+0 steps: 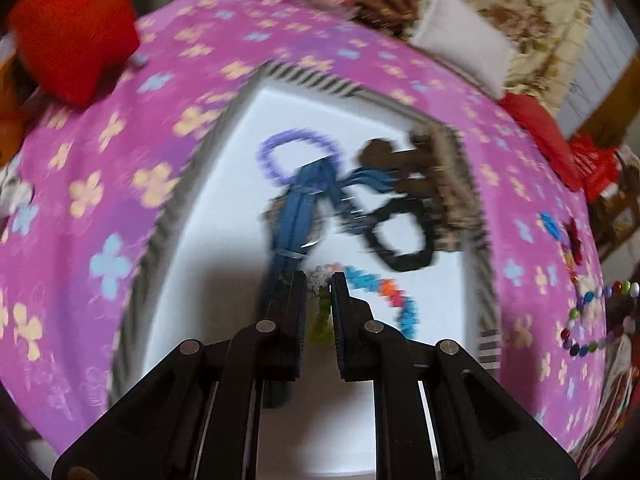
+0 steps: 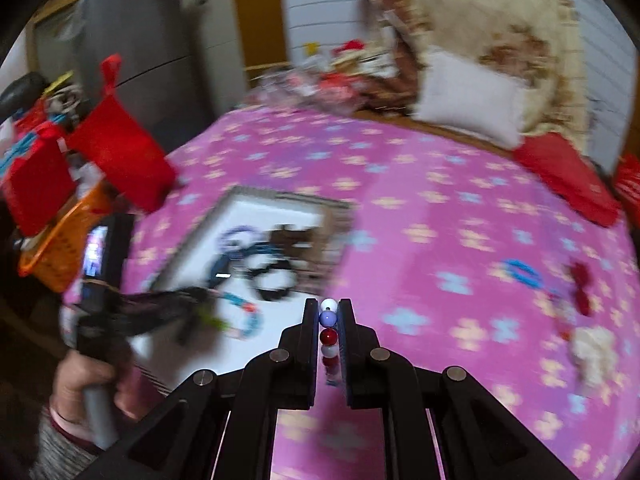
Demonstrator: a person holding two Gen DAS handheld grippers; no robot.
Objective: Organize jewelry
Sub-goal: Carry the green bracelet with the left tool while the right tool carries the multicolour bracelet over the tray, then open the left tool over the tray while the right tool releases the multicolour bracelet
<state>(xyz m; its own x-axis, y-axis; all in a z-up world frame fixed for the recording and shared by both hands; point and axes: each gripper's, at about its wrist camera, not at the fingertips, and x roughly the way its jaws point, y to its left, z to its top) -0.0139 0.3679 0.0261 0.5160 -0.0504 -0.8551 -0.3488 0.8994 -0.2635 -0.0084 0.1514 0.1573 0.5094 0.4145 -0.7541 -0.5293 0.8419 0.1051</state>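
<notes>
No legible writing anywhere; too blurred. Round glossy beads on a string, white, lilac, red, white again: bead necklace (image 2: 329,328), pinched in the right gripper (image 2: 328,308), above the pink flowered cloth (image 2: 420,208). Left gripper (image 1: 319,280) narrowed on a pale beaded piece (image 1: 320,280) with a green tail, over the white tray (image 1: 224,280). In the tray: purple ring (image 1: 296,156), blue strap (image 1: 296,216), black ring (image 1: 402,240), multicoloured bracelet (image 1: 394,294). On the cloth, well apart: blue ring (image 2: 522,272).
</notes>
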